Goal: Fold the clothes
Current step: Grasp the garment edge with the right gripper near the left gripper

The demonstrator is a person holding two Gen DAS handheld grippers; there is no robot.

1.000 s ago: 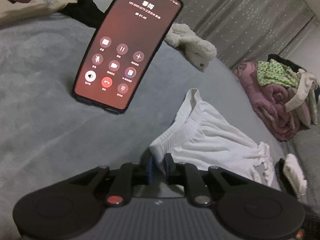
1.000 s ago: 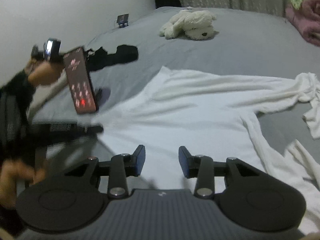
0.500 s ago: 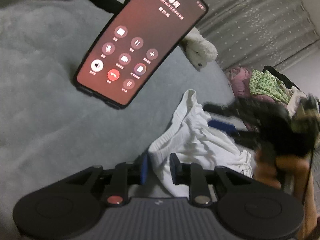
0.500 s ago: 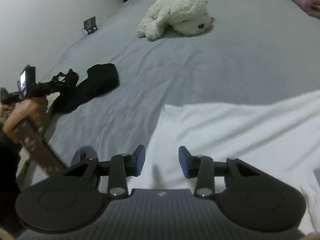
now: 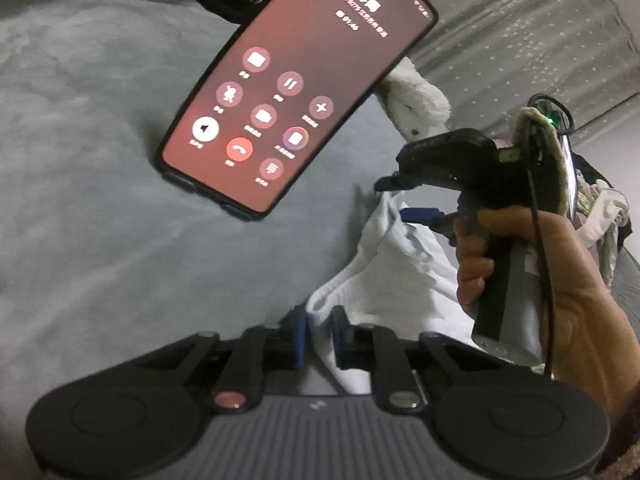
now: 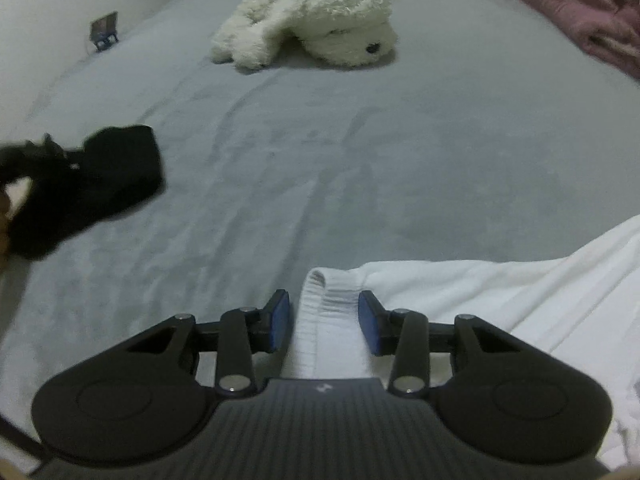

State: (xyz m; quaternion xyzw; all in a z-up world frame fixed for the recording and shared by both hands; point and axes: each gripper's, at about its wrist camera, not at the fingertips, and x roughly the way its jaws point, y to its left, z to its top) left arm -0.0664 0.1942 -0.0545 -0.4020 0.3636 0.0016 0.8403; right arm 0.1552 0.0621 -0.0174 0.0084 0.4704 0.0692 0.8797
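Note:
A white garment (image 5: 400, 276) lies rumpled on the grey bed (image 5: 100, 240). My left gripper (image 5: 320, 336) has its blue pads pressed on a ribbed edge of it, the jaws still closing. In the left wrist view a hand (image 5: 560, 280) holds my right gripper (image 5: 394, 199) over the garment's far corner. The right wrist view shows the right gripper (image 6: 324, 320) straddling the ribbed hem (image 6: 320, 292) of the garment (image 6: 480, 300). Its jaws are closing, with small gaps still showing beside the cloth.
A phone (image 5: 288, 92) with a red call screen stands out over the bed in the left wrist view. A white plush dog (image 6: 312, 16) lies at the far side, a black garment (image 6: 92, 180) at the left, and a pile of pink and green clothes (image 6: 580, 4) at the right.
My right gripper has swung across the garment to its ribbed corner and narrowed its jaws around the hem. My left gripper loosened briefly, then closed again on the white edge.

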